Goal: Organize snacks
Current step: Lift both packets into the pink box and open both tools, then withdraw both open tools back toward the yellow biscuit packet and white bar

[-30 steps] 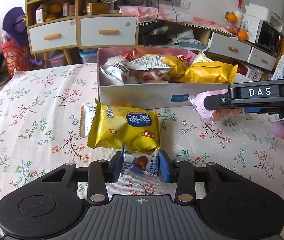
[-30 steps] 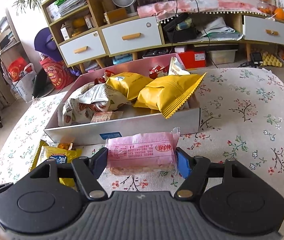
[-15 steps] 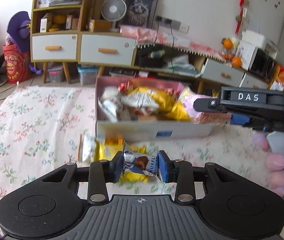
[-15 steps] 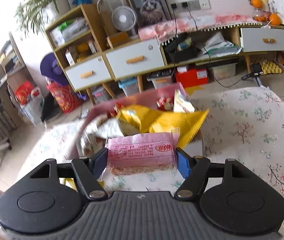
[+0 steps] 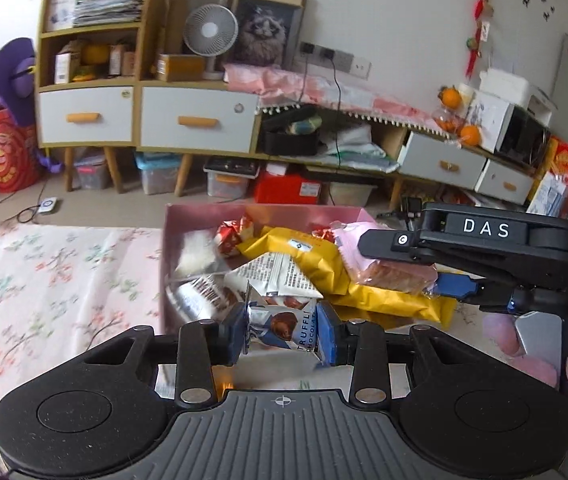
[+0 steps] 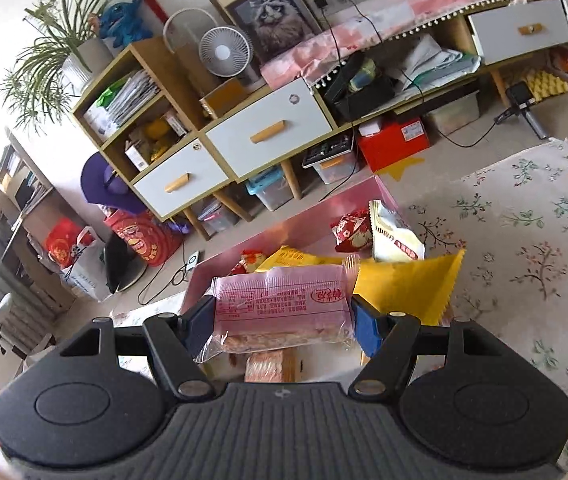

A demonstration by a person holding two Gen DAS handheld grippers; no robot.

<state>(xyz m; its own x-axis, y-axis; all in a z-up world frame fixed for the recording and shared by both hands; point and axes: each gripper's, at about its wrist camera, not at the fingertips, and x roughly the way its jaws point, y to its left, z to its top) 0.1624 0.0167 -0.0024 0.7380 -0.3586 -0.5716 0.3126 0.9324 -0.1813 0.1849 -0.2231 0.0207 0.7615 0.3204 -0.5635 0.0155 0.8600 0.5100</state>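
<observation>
The desk (image 6: 524,240), under a flowered cloth, carries a pink box (image 5: 203,216) already heaped with snacks, so anything new must go on top of the pile. A yellow bag (image 6: 404,284) lies across the heap, its edge sticking out over the box wall. The right tongs (image 6: 284,314) are clenched on a pink wafer pack (image 6: 284,296), gripped across its ends and held level above the box, likely so it drops flat. The left tongs (image 5: 279,330) pinch a small truffle packet (image 5: 284,326) by its sides, raised over the near edge of the box, beside the right tool. Both snacks seem ready for release into the box.
</observation>
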